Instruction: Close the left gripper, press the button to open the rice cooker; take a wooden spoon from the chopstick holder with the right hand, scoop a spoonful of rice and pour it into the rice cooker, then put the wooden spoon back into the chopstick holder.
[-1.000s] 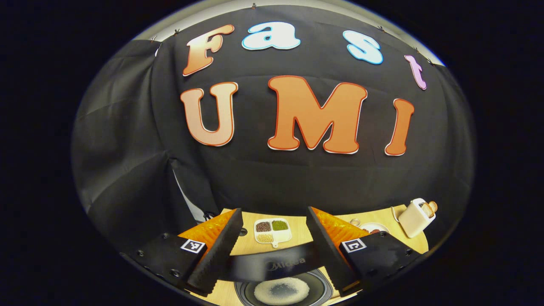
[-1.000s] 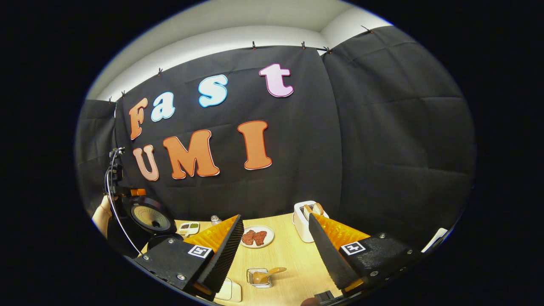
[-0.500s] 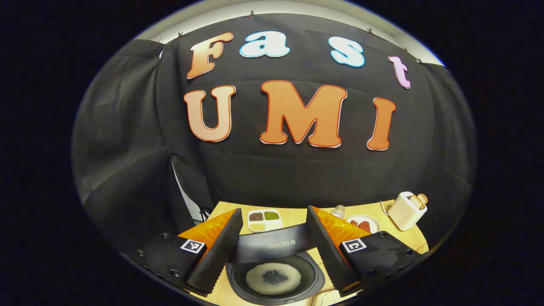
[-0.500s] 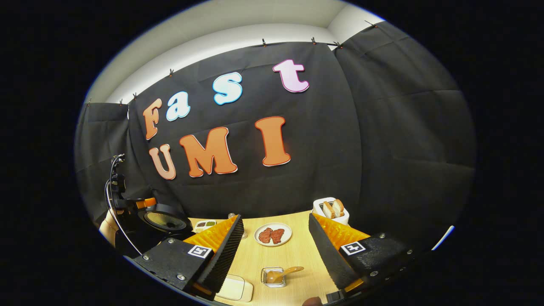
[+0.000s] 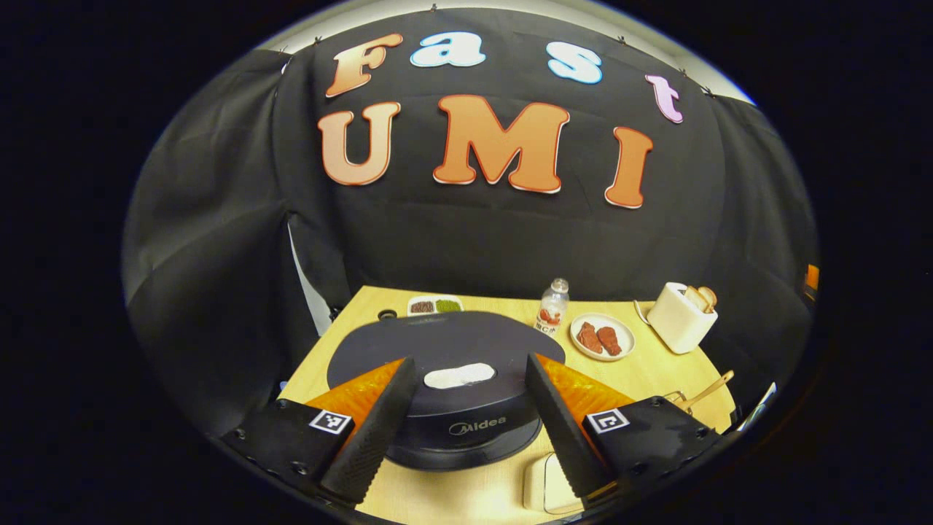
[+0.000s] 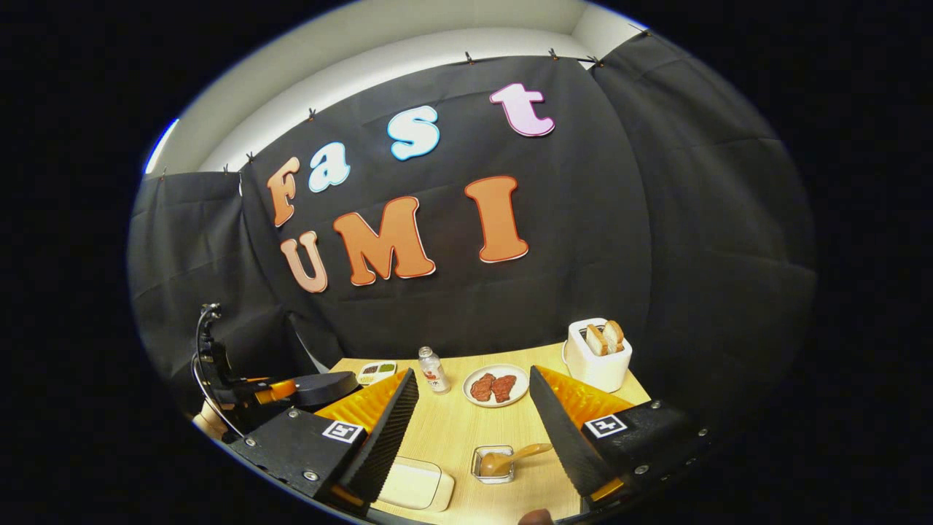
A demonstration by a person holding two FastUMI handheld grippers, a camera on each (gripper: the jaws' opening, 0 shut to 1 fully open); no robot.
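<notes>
The dark rice cooker [image 5: 444, 343] sits on the wooden table with its lid down flat. My left gripper [image 5: 470, 359] hangs open just in front of and above it, its fingers wide on either side of the pale oval on the lid. The right gripper view has the same cooker [image 6: 321, 389] at far left, with the left gripper [image 6: 266, 392] beside it. My right gripper [image 6: 472, 375] is open and holds nothing. Below it the wooden spoon [image 6: 531, 450] leans in a small clear holder [image 6: 477, 474]. The spoon [image 5: 711, 386] also pokes up at the table's right edge.
A cream rectangular box [image 6: 412, 485] lies left of the holder, and that box [image 5: 543, 481] is also near the cooker's front right. Farther back stand a bottle [image 6: 434, 370], a plate of meat [image 6: 496, 386], a toaster with bread [image 6: 598, 354] and a bean dish [image 6: 377, 372].
The cooker lid has swung down from upright to flat, covering the rice in the pot. The left gripper has drawn back and tilted down. The right gripper has turned slightly left.
</notes>
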